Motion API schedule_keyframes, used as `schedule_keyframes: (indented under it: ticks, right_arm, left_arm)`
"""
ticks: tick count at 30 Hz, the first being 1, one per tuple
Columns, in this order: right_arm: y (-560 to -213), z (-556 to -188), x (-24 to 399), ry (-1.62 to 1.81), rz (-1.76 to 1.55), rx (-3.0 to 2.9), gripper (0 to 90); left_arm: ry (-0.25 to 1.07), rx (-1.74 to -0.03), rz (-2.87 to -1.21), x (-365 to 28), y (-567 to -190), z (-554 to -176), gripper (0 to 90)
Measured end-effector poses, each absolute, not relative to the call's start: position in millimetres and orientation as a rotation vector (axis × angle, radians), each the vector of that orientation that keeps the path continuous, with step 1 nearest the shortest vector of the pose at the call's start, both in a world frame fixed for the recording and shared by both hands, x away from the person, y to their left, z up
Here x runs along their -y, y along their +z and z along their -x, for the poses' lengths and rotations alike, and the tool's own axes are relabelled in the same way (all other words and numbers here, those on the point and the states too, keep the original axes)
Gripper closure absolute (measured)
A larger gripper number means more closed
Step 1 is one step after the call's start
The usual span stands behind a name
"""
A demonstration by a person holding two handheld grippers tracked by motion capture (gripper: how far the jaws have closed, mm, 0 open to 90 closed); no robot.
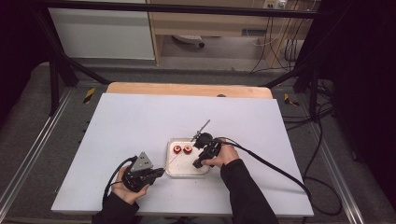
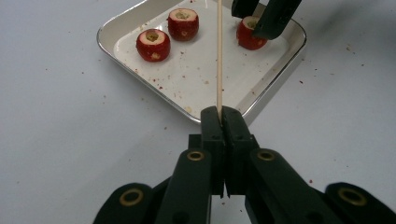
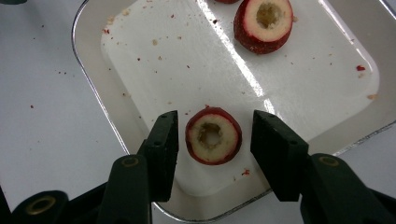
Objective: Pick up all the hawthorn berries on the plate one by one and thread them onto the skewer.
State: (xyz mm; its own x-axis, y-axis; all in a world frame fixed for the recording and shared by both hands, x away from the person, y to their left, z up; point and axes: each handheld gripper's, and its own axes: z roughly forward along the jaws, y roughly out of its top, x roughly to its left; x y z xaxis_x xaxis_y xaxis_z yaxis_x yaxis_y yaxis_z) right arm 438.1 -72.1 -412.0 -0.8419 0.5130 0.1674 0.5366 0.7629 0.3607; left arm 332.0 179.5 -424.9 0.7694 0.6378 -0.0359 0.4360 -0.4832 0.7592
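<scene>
Three cored red fruits (image 2: 153, 45) in tray (image 2: 275, 79), no legible writing

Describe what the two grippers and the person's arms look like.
Both grippers, left and right, are black, with blocky fingers on arms with brass-ringed pivots. The left carries a grey three-cornered plate. A black cable trails from each. The person wears dark long sleeves.

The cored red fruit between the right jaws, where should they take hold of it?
Grip the cored red fruit across its round red sides, coming from above. It sits cut face up in the tray, hollow centre showing, so the right gripper should squeeze gently.
</scene>
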Motion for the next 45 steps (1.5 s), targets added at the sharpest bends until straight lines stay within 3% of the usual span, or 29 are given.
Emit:
schedule_keyframes:
  ticks: [9, 20, 31, 45]
  right_arm:
    - [-416, -440, 71, -0.589, 0.863, 2.883, 60.2]
    - [-407, -439, 75, -0.635, 0.914, 2.858, 60.7]
    - [-386, -430, 88, -0.839, 1.042, 2.786, 60.9]
    - [-387, -414, 121, -1.208, 1.213, 2.602, 61.0]
  left_arm:
    - [0.320, -0.796, -2.157, -180, -425, -332, 88.5]
    - [0.328, -0.792, -2.151, -179, -424, -331, 88.5]
    - [0.341, -0.795, -2.139, -179, -424, -330, 88.5]
    - [0.347, -0.804, -2.125, -175, -425, -328, 88.5]
